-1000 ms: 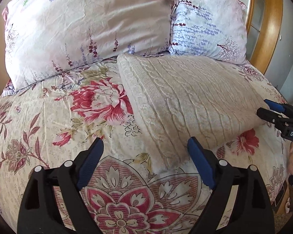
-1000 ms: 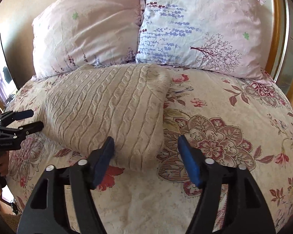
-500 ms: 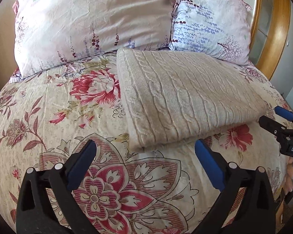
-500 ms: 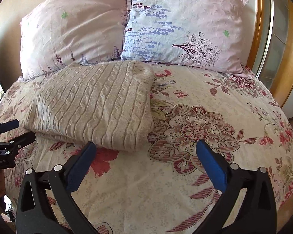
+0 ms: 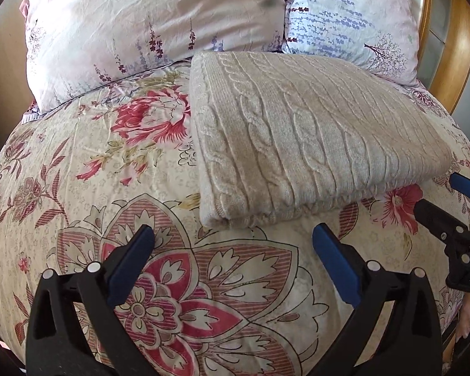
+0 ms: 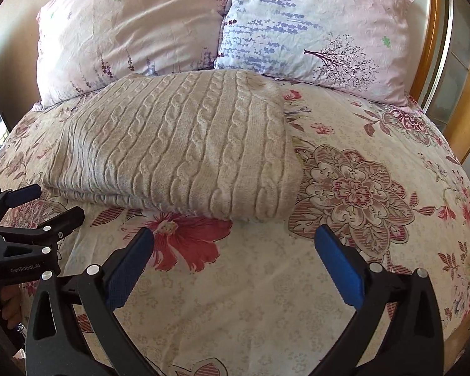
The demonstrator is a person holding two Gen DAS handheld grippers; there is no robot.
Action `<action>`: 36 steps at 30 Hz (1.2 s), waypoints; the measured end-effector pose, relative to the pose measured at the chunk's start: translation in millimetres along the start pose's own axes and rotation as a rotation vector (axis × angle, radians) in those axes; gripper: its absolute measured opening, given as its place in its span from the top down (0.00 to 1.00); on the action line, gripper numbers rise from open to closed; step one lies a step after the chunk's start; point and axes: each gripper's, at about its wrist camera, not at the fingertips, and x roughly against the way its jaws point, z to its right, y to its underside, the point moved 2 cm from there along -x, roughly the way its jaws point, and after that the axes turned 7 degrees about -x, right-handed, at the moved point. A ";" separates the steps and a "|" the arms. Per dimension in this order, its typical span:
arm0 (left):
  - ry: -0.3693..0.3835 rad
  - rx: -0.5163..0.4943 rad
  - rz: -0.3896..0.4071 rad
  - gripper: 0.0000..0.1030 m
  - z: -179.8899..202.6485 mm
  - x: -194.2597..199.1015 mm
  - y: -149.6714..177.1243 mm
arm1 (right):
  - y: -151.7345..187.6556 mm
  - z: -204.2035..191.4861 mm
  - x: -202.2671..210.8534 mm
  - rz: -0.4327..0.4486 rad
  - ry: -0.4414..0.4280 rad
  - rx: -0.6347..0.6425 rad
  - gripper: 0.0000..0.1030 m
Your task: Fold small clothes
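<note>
Two grippers part-hidden — sweater (image 5: 313, 131) underlayers unseen, jaws wide, empty

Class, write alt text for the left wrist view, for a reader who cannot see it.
A folded beige cable-knit sweater lies on a floral bedspread, just beyond the open, empty left gripper. Two pale floral pillows lean behind the sweater. The right gripper enters at the right edge, also open.
</note>
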 end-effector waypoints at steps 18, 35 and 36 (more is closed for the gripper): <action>-0.002 0.003 -0.002 0.02 0.8 -1.9 1.4 | 0.6 -2.1 -17.8 -0.064 0.029 -0.032 0.01; 0.001 0.000 -0.001 0.02 1.7 -1.6 1.3 | -0.3 -0.8 -18.5 -0.060 0.024 -0.033 0.01; 0.002 0.001 -0.001 0.02 1.7 -1.7 1.2 | -0.4 -0.9 -18.6 -0.060 0.024 -0.033 0.01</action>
